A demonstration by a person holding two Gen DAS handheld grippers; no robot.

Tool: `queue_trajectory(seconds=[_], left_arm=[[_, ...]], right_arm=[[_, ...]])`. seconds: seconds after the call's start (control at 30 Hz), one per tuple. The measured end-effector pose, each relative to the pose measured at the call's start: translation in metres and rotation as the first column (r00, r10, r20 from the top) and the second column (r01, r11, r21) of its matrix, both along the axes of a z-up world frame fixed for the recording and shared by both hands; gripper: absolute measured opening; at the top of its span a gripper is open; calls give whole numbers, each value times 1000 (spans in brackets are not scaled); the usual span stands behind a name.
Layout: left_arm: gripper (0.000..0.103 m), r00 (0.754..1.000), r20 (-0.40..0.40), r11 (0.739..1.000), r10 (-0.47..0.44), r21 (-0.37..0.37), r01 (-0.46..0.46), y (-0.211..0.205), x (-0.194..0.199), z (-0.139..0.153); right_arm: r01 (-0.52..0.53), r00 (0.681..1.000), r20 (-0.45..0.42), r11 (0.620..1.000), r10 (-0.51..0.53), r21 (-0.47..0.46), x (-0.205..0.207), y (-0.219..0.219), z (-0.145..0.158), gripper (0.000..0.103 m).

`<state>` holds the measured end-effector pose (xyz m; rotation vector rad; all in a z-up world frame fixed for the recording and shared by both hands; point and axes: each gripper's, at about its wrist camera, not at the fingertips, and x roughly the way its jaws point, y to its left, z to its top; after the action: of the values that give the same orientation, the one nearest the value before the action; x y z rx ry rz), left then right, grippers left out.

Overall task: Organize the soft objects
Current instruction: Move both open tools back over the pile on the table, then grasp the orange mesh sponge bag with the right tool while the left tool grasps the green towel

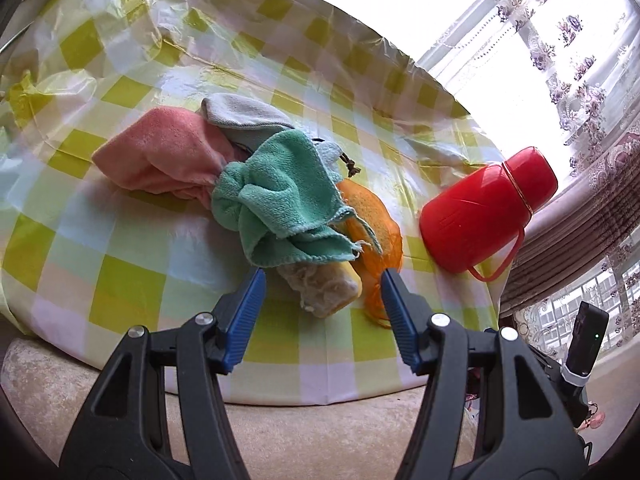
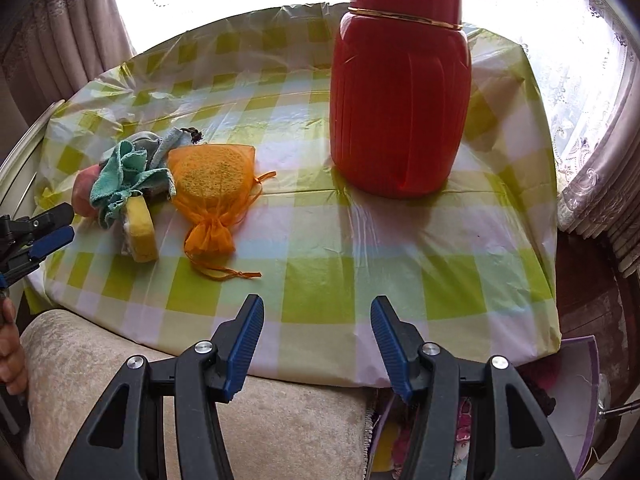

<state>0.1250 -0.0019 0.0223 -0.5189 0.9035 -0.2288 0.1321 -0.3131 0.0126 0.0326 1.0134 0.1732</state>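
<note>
Approaching the pile, you had both tongs apart and empty. Left tongs (image 1: 322, 274) hung over the near edge of the worktop (image 1: 132, 280), just short of the yellow sponge (image 1: 332, 286) under the green cloth (image 1: 280, 204). Right tongs (image 2: 316, 312) sat over bare checks, well apart from the orange mesh bag (image 2: 212, 188). No item lifted yet. Next move likely called for closing on one soft piece, clear of the red flask (image 2: 400, 96).

Left gripper (image 1: 322, 276) and right gripper (image 2: 316, 306), black triangular arms, ribbed blue jaws, silver round screws
</note>
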Motion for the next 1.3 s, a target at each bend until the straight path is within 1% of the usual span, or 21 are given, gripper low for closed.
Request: queue_trajectory(seconds=[0.07,0.17,0.23,0.27,0.3,0.37,0.47,0.53,0.67,0.7,0.8,1.03,1.07,1.13,1.2,1.27,1.3], left_arm=[[63,1000,-11,1000,20,-21,-20,9,8,-2],[64,997,-54,995,60,-80,-65,21,25,-9],[71,993,-78,989,93,-111,-101,29,36,-13],[75,989,-96,984,109,-128,-121,33,41,-17],[76,985,-118,979,124,-146,-140,36,48,-20],[76,978,-157,967,138,-192,-168,42,58,-30],[76,966,-209,953,151,-228,-198,46,69,-43],[76,962,-230,945,149,-253,-206,46,74,-52],[74,968,-211,944,138,-269,-193,45,75,-60],[70,968,-209,943,137,-272,-192,45,76,-63],[62,972,-201,944,122,-277,-176,43,78,-67],[53,983,-149,956,107,-257,-143,38,77,-64],[47,985,-136,956,107,-258,-140,38,74,-63],[45,987,-115,957,111,-255,-137,38,68,-59],[45,989,-98,959,109,-253,-130,38,65,-56],[45,990,-88,960,112,-248,-131,39,61,-54],[44,990,-81,960,114,-246,-131,39,59,-53]], right_arm=[[-15,1000,1,1000,15,11,10,12,-1,57],[-41,999,2,999,41,25,27,31,-3,57],[-59,998,3,998,59,27,40,43,-4,58],[-68,998,6,997,68,25,45,49,-5,61],[-76,997,9,997,76,23,51,55,-6,63],[-91,996,10,996,90,23,62,65,-8,66],[-111,994,13,994,111,20,78,80,-11,68],[-117,993,11,993,117,14,88,87,-13,69],[-140,990,-6,990,140,13,105,101,-22,71],[-149,989,-11,989,149,9,108,105,-25,71],[-171,985,-32,985,170,-6,114,113,-34,73],[-143,988,-64,990,144,16,133,113,-53,73],[-139,989,-55,990,140,16,135,112,-53,73],[-132,990,-47,991,133,12,137,112,-53,72],[-125,992,-33,992,125,5,138,111,-53,68],[-125,992,-22,992,125,-17,137,112,-53,60],[-126,992,-18,992,126,-24,137,112,-53,58]])
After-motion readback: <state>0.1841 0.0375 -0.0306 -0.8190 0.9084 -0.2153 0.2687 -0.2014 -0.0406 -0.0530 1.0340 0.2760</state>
